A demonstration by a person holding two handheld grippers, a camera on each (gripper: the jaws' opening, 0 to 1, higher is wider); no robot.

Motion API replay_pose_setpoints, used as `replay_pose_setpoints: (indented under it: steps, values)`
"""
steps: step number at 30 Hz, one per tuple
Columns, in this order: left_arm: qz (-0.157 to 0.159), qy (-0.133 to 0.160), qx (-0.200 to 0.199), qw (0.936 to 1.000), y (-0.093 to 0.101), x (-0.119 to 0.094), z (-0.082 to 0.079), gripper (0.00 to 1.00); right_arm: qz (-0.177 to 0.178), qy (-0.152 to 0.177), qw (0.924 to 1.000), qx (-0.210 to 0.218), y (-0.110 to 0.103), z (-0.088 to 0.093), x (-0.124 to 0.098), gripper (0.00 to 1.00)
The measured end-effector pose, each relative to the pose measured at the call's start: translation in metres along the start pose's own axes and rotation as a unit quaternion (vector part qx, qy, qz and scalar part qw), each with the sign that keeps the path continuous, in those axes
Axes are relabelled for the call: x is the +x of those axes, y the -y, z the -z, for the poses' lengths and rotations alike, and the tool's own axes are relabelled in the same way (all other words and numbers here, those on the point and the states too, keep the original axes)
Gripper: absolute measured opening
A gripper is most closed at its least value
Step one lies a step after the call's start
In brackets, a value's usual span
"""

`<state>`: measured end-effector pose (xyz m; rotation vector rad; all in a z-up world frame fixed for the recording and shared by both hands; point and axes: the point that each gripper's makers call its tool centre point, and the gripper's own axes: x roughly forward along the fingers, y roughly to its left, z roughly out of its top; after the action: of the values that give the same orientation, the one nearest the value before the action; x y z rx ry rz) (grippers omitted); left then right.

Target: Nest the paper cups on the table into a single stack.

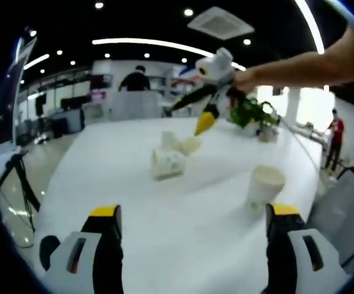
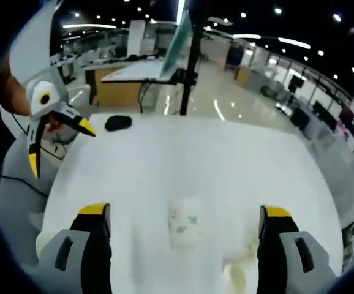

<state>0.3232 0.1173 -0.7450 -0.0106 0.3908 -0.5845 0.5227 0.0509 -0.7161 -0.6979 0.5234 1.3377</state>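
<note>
White paper cups sit scattered on the table [image 1: 134, 208], and you've nothing in hand yet. Your left tool [image 1: 192, 223] has its jaws spread wide, low over the near edge, framing an upright cup [image 1: 264, 185] toward the right edge; that looks like the easy first pick, mouth up and ready to receive another. Further in, around the table's middle, a printed cup [image 1: 168, 163] lies on its side, with two more cups [image 1: 180, 143] tipped over just behind it, close together. Those will need righting or a sideways pinch before they nest.

Your right tool [image 2: 186, 223] comes in from the opposite side, jaws spread and empty, pointed down at the printed cup [image 2: 184, 222], which sits squarely between them. From the left gripper view, that tool [image 1: 189, 116] hovers above the cluster, angled down, so you look set to drop on one. Another pale cup [image 2: 235, 278] shows blurred at the near edge; I can't tell its pose. A black mouse [image 2: 118, 122] rests at the far edge, well apart from everything.
</note>
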Motion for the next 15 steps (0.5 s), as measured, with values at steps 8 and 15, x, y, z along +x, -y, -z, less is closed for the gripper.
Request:
replay_pose_setpoints:
  steps: [8,15]
  values:
    - [-0.001,-0.001,-0.004,1.0000,0.000,0.000,0.003,0.95,0.000,-0.018,0.9998,-0.001,0.002,0.018,0.034,0.97]
    - [-0.005,-0.005,-0.006,1.0000,0.000,-0.002,0.008,0.94,-0.005,-0.034,0.9994,-0.003,0.000,0.029,0.056,0.90]
